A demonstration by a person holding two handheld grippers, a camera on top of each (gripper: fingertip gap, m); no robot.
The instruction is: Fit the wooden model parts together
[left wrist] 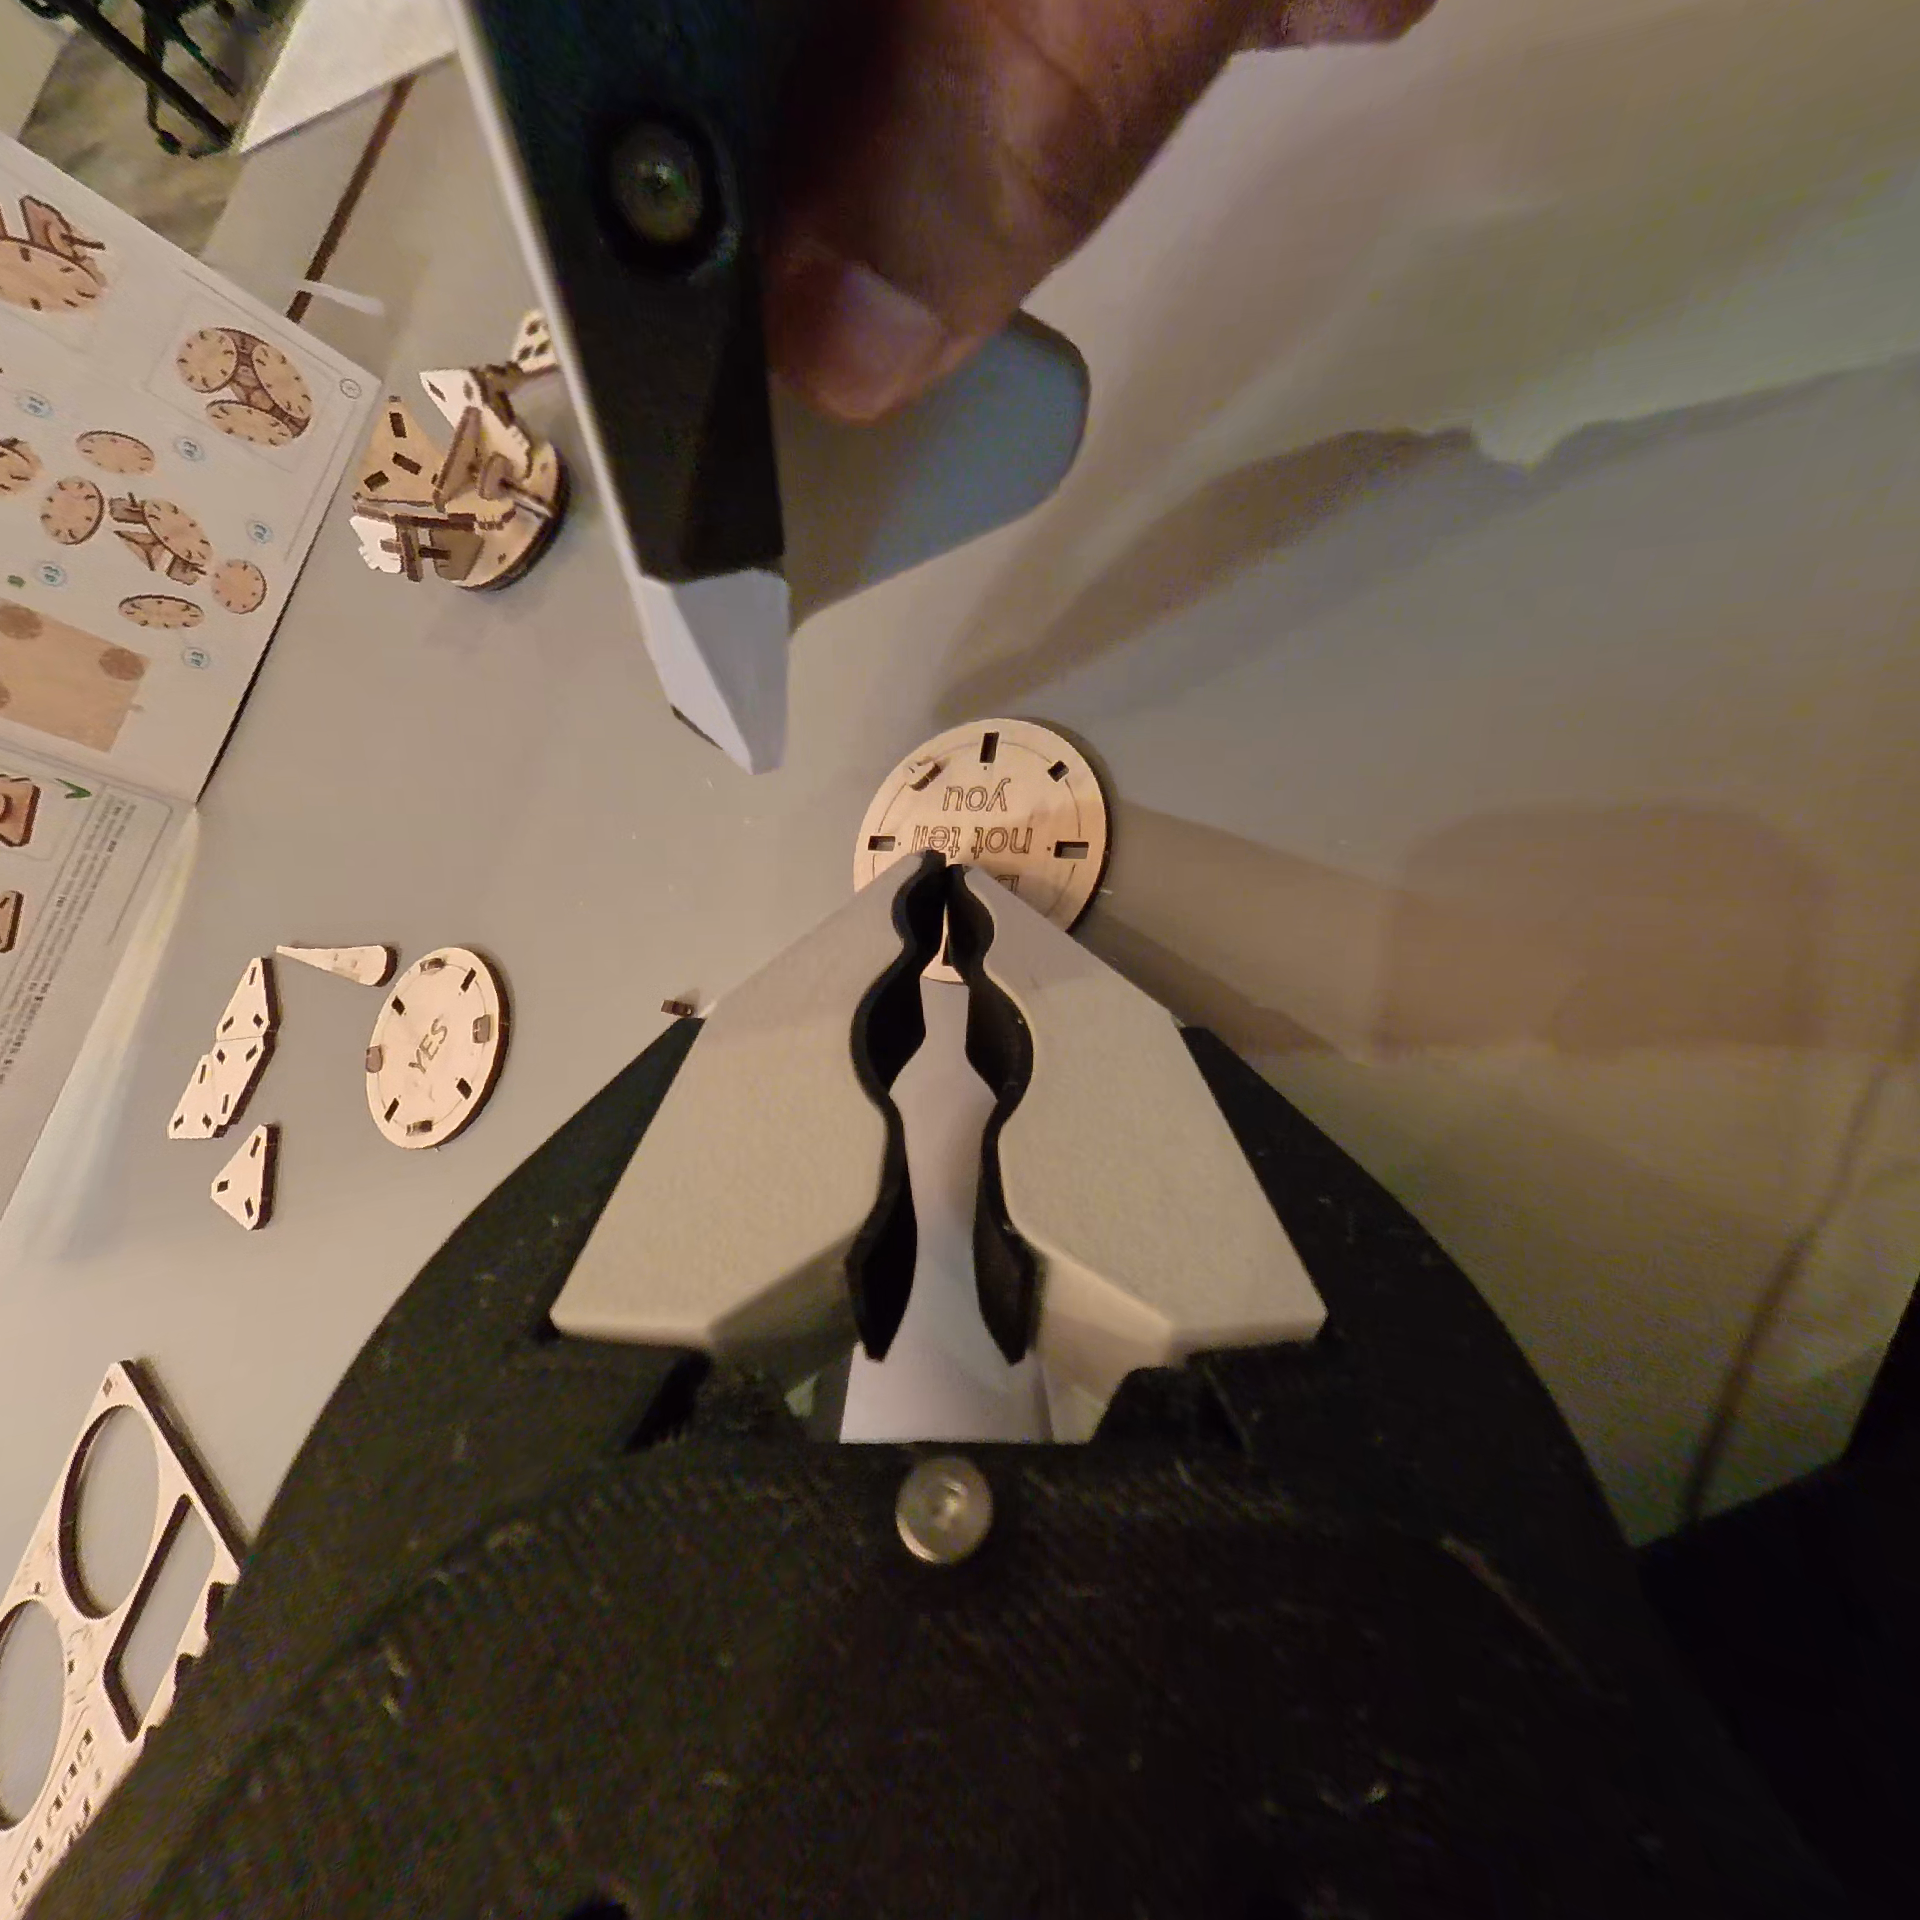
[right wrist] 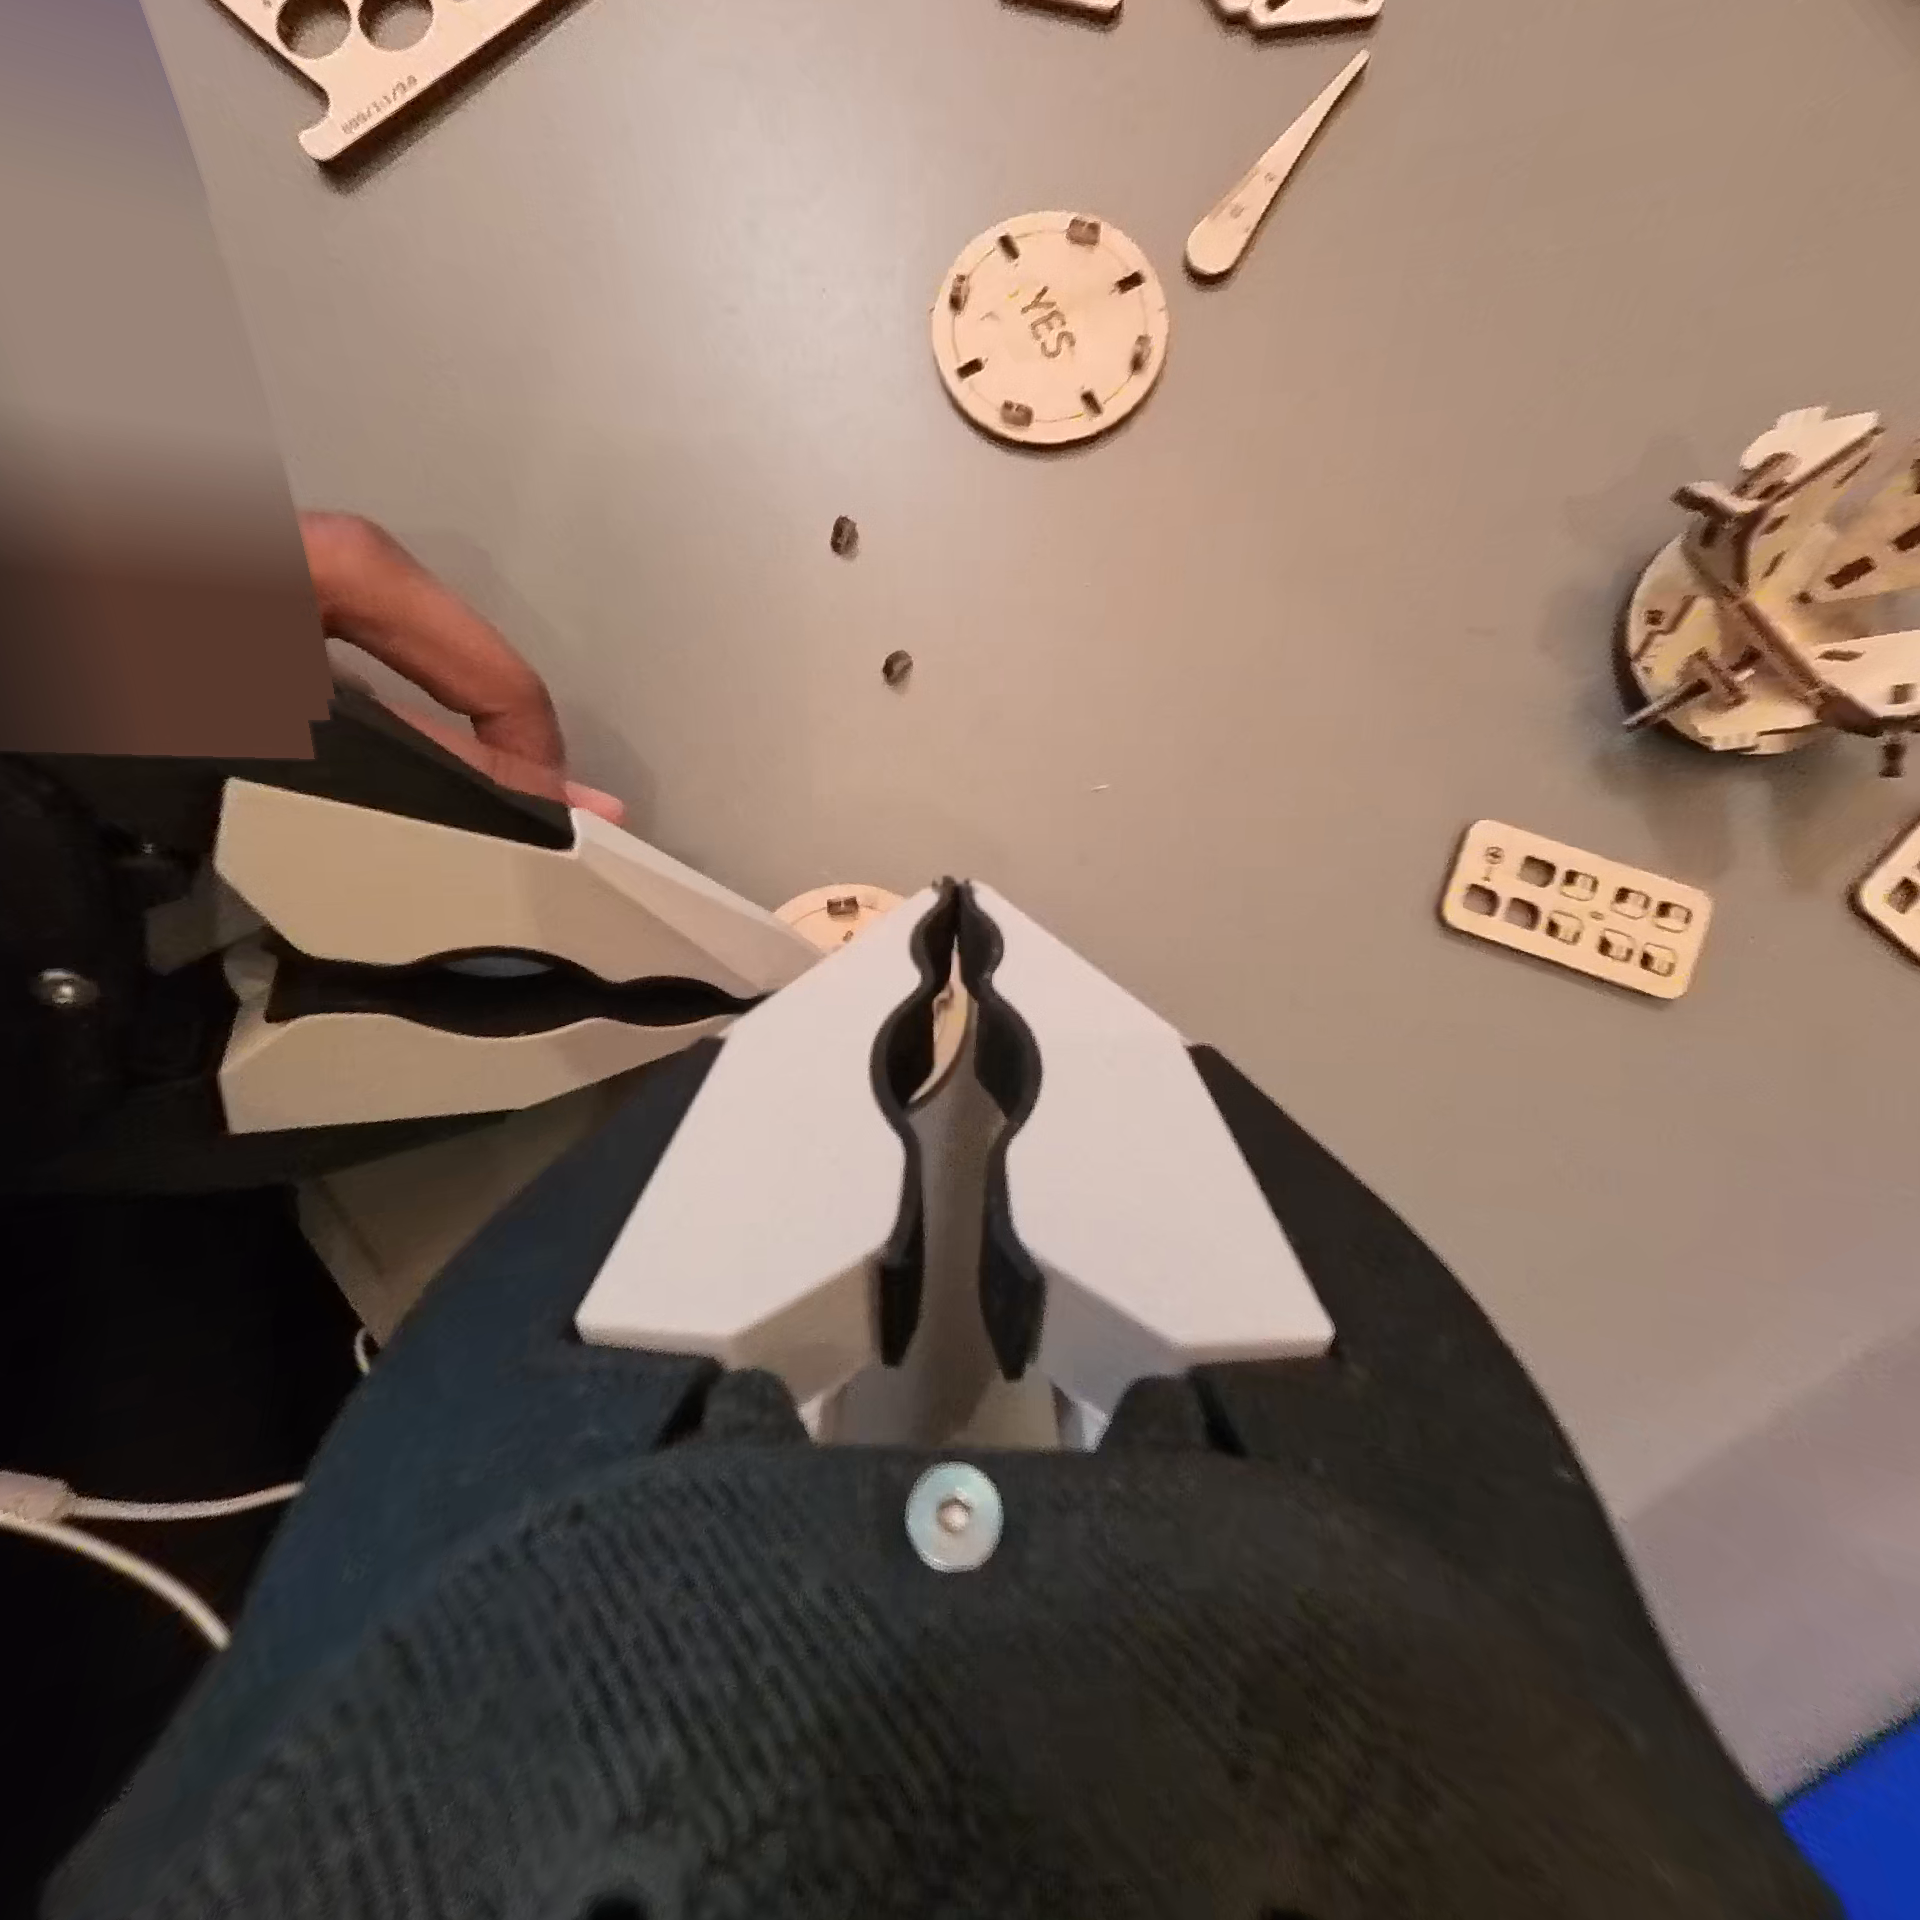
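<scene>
Nearest the left wrist camera, the left gripper is seen with its grey fingers closed tip to tip and nothing between the black pads. The tips lie over the near edge of a round, pale wooden disc with slots round its rim and engraved writing, which lies flat on the grey table. Whether the tips touch the disc cannot be told.

The right gripper is likewise closed, with no object made out in it. It is held by a hand just beyond and to the left of that disc, tips pointed down and clear of it.

Farther left of the disc a second round wooden disc is laid beside small triangular wooden pieces. Two tiny dark wooden bits lie loose between the discs. Well beyond the disc, a half-built wooden model stands next to a printed instruction sheet.
</scene>
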